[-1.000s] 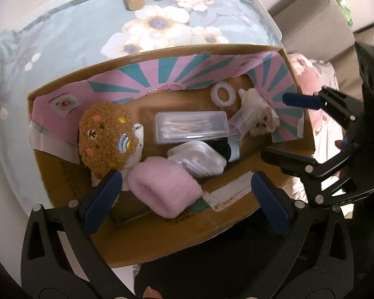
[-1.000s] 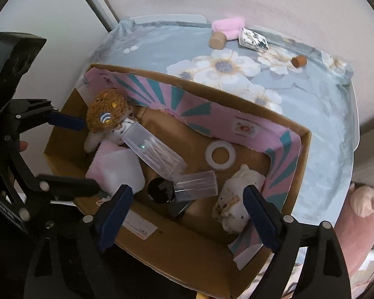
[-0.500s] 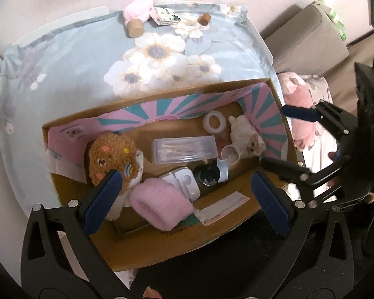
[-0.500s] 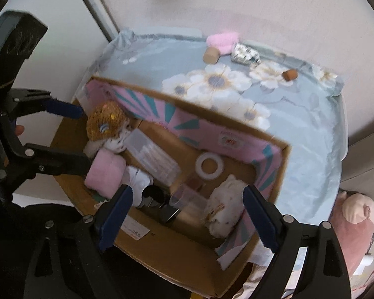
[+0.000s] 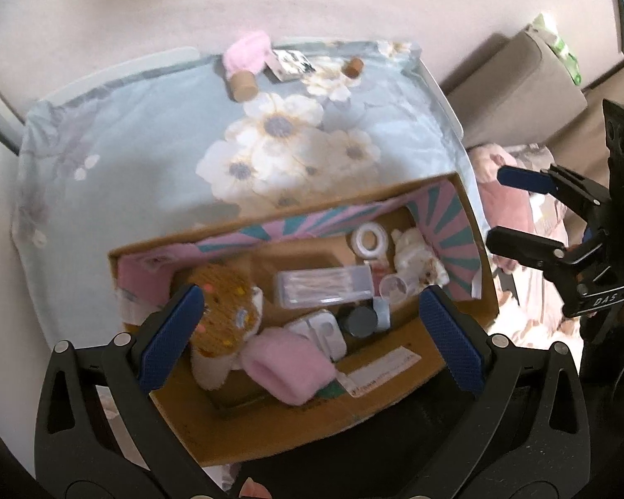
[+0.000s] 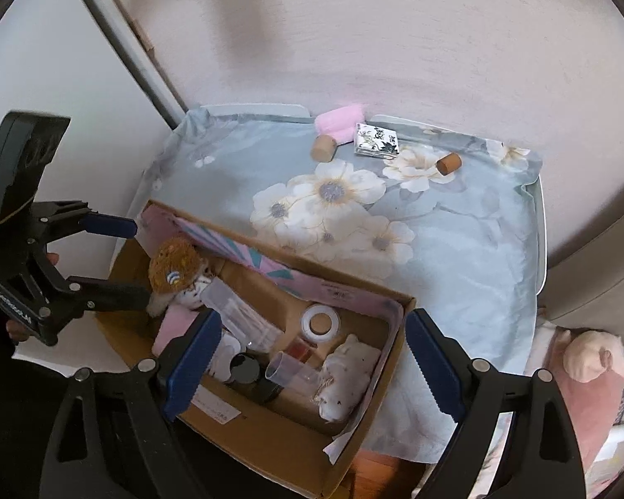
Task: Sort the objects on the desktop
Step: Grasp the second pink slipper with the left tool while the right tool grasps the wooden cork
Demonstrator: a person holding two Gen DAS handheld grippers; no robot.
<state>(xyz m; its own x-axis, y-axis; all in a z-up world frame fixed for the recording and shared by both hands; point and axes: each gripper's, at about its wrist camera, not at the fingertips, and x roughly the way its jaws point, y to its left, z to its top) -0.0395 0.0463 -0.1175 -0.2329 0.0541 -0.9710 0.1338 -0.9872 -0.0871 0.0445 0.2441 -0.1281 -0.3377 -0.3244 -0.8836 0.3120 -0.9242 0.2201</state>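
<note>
A cardboard box [image 5: 270, 436] [image 6: 270, 436] with pink and teal lining sits at the table's near edge. It holds a brown plush toy [image 5: 224, 312] [image 6: 174, 266], a clear swab case [image 5: 324, 287], a white tape roll [image 5: 370, 239] [image 6: 320, 320], a white plush [image 6: 349, 370], a pink fluffy piece [image 5: 287, 370] and a dark lid [image 5: 360, 320]. My left gripper [image 5: 312, 332] [image 6: 133, 258] hangs open and empty above the box's left end. My right gripper [image 6: 314, 357] [image 5: 516, 212] is open and empty over its right end.
On the floral cloth [image 5: 125, 166] near the far wall lie a pink fluffy piece [image 6: 339, 127], two cork cylinders [image 6: 323, 149] [image 6: 449, 163] and a patterned pack [image 6: 376, 140]. A pink soft toy [image 6: 590, 357] and a sofa [image 5: 520, 91] are off the table's right side.
Both grippers have risen and drawn back from the box, which now looks smaller and lower in both views. More table and wall show. Both stay open and empty.
</note>
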